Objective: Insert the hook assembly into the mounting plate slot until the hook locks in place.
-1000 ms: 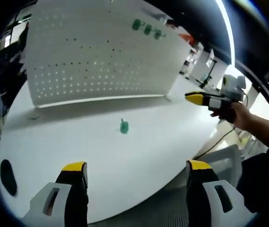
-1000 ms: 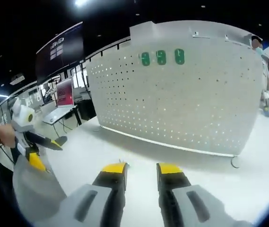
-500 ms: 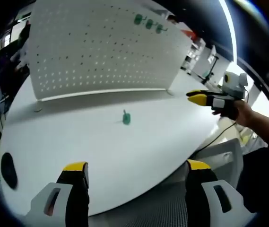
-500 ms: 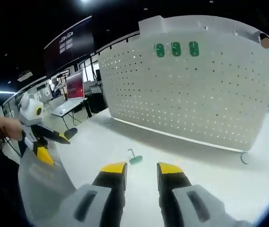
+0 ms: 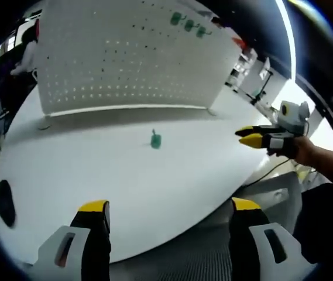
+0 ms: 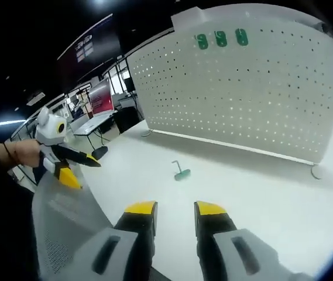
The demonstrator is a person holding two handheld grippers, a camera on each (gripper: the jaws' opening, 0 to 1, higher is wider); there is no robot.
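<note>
White table (image 5: pixel 96 187) before upright pegboard (image 5: pixel 125 58), green hook (image 5: pixel 155 140) at 12 o'clock, office monitor (image 6: pixel 100 96) behind — left gripper (image 5: pixel 165 213) wide, right gripper (image 6: pixel 174 209) narrow, empty.

Green hook (image 5: pixel 155 140) too small for detail; pegboard (image 6: pixel 260 88) cut off at right edge.

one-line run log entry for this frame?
phase: approach | green hook: loose on white table | pegboard: three hooks mounted | left gripper: open, empty | right gripper: nearly closed, empty

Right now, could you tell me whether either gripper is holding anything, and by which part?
Nothing is held. The left gripper is open and the right gripper is empty; the green hook lies alone on the white table.
</note>
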